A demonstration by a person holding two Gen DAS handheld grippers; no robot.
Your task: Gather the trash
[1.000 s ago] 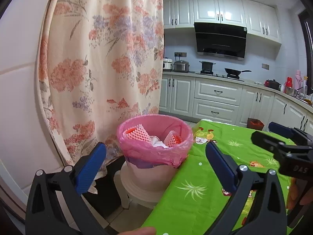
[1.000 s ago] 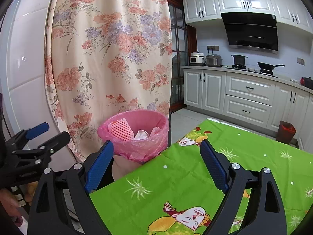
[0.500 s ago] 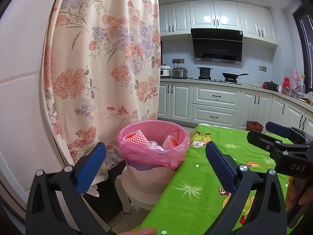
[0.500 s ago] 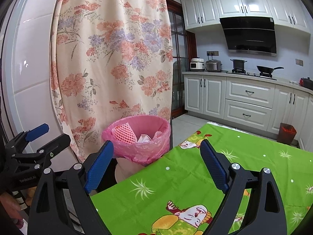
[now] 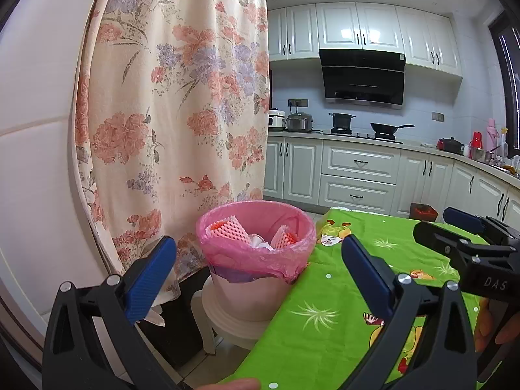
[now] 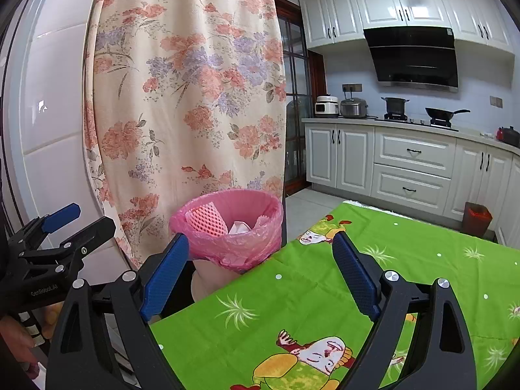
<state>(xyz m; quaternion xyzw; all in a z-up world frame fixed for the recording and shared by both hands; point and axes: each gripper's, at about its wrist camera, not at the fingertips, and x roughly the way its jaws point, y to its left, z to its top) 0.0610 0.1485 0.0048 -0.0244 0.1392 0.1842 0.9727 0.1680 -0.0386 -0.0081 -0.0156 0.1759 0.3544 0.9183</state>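
Facing glass door (image 6: 297, 110), right view only

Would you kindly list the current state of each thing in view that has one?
Left gripper: open, holding nothing.
Right gripper: open, holding nothing.
Pink-lined plastic trash bin: upright, partly filled.
Pink foam fruit nets: inside the bin.
Green cartoon tablecloth: spread flat.
Floral curtain: hanging drawn.

A home kitchen here; white cabinets (image 5: 357, 29) overhead, black range hood (image 5: 363, 78), wok (image 6: 445, 113) on the hob, floral curtain (image 6: 185, 97).
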